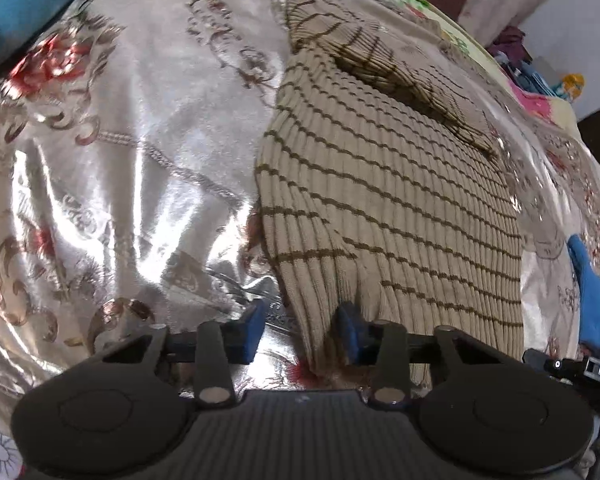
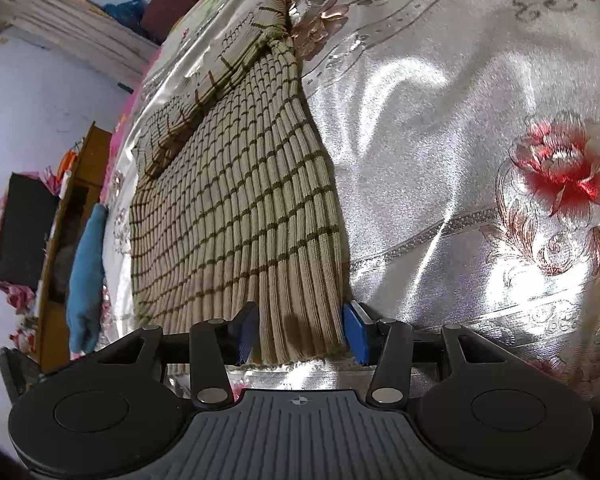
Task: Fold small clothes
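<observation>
A ribbed beige knit sweater (image 1: pixel 388 200) with thin brown stripes lies flat on the shiny floral satin bedspread (image 1: pixel 140 140), its near hem bunched between the part-open left tongs (image 1: pixel 300 328) and lying slack between the part-open right tongs (image 2: pixel 300 332).

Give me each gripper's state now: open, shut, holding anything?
Left gripper: open, jaws astride a corner of the beige ribbed knit top with brown stripes, not clamped.
Right gripper: open, astride its hem, not clamped.

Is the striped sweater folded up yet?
Mostly spread: the striped sweater lies flat on the bedspread, only a sleeve laid across it.
</observation>
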### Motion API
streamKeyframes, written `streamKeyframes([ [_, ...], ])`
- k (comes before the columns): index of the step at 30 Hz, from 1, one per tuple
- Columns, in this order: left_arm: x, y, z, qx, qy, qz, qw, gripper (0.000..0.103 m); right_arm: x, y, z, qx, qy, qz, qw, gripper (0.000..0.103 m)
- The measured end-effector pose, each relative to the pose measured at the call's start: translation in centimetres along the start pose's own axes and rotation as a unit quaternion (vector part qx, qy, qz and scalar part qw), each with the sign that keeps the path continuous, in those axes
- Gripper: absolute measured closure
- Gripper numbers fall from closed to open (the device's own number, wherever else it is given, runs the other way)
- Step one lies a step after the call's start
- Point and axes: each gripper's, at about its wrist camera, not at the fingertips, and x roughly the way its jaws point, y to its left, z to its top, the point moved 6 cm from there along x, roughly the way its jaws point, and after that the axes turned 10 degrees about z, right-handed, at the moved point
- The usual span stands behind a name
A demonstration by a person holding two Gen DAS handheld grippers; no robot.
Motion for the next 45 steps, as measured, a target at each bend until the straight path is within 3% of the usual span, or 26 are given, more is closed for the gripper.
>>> streamKeyframes([
  [5,-1.0,0.5,0.3,-0.007,-0.012,-0.022,0.9997,0.069,-0.1,-0.2,0.0,0.006,-0.004,0.007,1.0,0.058],
  [16,0.9,-0.8,0.3,0.017,-0.007,0.007,0.9998,0.07,0.3,-0.3,0.0,0.002,-0.004,0.004,1.0,0.057],
  [18,0.9,-0.7,0.2,0.016,-0.003,0.013,0.9998,0.079,0.6,0.0,0.0,-0.006,-0.002,-0.002,1.0,0.058],
  [20,0.9,-0.8,0.1,0.014,0.007,0.012,0.9998,0.086,0.9,0.5,0.1,-0.019,0.002,-0.009,1.0,0.065],
  [21,0.7,-0.8,0.1,0.012,0.011,0.007,0.9998,0.09,0.9,0.7,0.1,-0.018,0.006,-0.005,1.0,0.074],
  [23,0.4,-1.0,0.3,0.002,0.016,-0.017,0.9997,0.093,1.0,1.0,0.3,-0.01,0.007,0.012,1.0,0.085],
  [27,-1.1,-1.3,2.4,-0.048,-0.002,-0.105,0.9933,0.093,0.1,2.6,1.8,0.007,-0.028,0.068,0.997,0.09],
  [31,-2.6,-1.5,6.1,-0.102,-0.037,-0.175,0.9786,0.093,-1.4,4.7,5.0,0.016,-0.085,0.123,0.989,0.09],
  [35,-3.3,-1.4,10.4,-0.13,-0.074,-0.217,0.9647,0.093,-2.0,7.3,9.7,0.009,-0.133,0.17,0.976,0.09],
  [38,-3.7,-1.2,11.4,-0.09,-0.085,-0.187,0.9745,0.093,-1.8,8.5,11.7,-0.021,-0.131,0.15,0.98,0.09],
  [40,-4.2,-0.7,10.7,-0.057,-0.086,-0.157,0.9822,0.093,-1.4,8.9,11.3,-0.056,-0.117,0.121,0.984,0.09],
  [45,-3.7,0.8,8.3,-0.072,-0.07,-0.155,0.9828,0.094,-0.2,7.1,6.8,-0.083,-0.038,0.023,0.996,0.086],
])
